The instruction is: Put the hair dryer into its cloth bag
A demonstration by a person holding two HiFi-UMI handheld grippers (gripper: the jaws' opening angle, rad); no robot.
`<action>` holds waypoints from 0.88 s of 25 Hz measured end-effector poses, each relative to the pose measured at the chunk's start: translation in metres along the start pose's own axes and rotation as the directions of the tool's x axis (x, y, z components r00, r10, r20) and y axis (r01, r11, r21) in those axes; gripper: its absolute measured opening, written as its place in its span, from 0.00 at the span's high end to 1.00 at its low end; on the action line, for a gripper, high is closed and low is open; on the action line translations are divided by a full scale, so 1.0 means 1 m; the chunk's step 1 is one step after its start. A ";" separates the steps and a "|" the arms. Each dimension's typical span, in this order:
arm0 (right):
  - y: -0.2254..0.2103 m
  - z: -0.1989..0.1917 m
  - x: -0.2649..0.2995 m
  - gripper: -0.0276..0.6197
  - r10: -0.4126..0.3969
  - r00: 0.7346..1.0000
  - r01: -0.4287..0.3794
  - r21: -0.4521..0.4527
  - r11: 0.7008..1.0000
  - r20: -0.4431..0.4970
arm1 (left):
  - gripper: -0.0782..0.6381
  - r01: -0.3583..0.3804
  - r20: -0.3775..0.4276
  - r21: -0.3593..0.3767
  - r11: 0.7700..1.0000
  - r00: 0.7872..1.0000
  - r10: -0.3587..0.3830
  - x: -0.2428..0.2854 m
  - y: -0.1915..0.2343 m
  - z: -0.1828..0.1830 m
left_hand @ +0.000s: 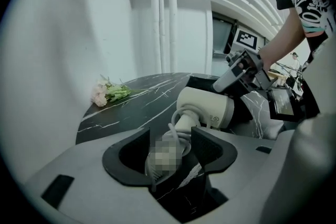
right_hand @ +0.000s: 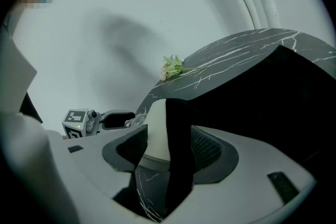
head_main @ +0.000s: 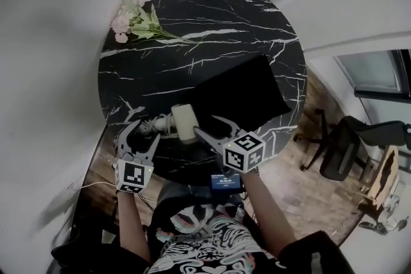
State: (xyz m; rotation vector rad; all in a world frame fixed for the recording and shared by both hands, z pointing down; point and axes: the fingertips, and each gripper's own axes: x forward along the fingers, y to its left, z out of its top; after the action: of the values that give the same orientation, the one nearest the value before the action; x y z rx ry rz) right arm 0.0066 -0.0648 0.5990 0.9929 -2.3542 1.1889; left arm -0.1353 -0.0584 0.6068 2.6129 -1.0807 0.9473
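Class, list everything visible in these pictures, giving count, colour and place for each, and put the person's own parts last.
table: one, black with white veins, centre
flowers: one bunch, pink, table's far left edge
cloth bag: one, black, flat on table's right half
hair dryer: one, cream, at bag's near-left corner
cord: one, pale, bundled left of hair dryer
screen device: one, dark, table's near edge
office chair: one, black, floor at right
left gripper: one, grey, fingers open around cord
right gripper: one, grey, fingers open around bag's edge

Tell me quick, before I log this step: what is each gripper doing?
Left gripper: jaws open, cord between them, not gripped.
Right gripper: jaws open, bag edge between them, not gripped.
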 end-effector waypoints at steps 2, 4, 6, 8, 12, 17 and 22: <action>-0.002 -0.001 0.003 0.64 0.038 0.999 -0.038 0.047 0.998 0.000 | 0.55 0.003 0.004 -0.009 1.000 1.000 -0.003 0.001 0.001 -0.001; -0.002 -0.002 0.004 0.64 0.079 0.997 -0.078 0.096 0.992 0.001 | 0.55 0.007 -0.003 -0.004 1.000 1.000 -0.007 0.001 0.001 -0.004; -0.002 -0.003 0.005 0.64 0.114 0.993 -0.114 0.132 0.985 0.001 | 0.55 0.014 0.003 0.007 1.000 1.000 -0.014 0.001 0.000 -0.004; -0.001 -0.003 0.007 0.64 0.148 0.989 -0.147 0.159 0.976 0.002 | 0.55 0.021 0.013 0.021 1.000 1.000 -0.021 0.002 -0.001 -0.002; 0.003 -0.003 0.009 0.64 0.216 0.976 -0.212 0.207 0.955 0.001 | 0.55 0.027 0.007 0.027 0.999 1.000 -0.027 0.003 -0.001 -0.003; 0.004 0.001 0.005 0.79 0.229 0.973 -0.226 0.189 0.956 0.006 | 0.55 0.035 -0.004 0.035 0.999 0.999 -0.035 0.004 -0.001 -0.004; 0.000 0.002 0.002 0.92 0.158 0.987 -0.155 0.102 0.983 -0.023 | 0.52 0.032 -0.034 0.080 0.996 0.999 -0.029 0.003 -0.002 -0.007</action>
State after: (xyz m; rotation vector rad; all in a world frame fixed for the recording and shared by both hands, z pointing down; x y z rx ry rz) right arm 0.0051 -0.0674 0.5983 0.8249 -2.4065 1.3817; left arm -0.1359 -0.0563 0.6149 2.6597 -1.0126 1.0445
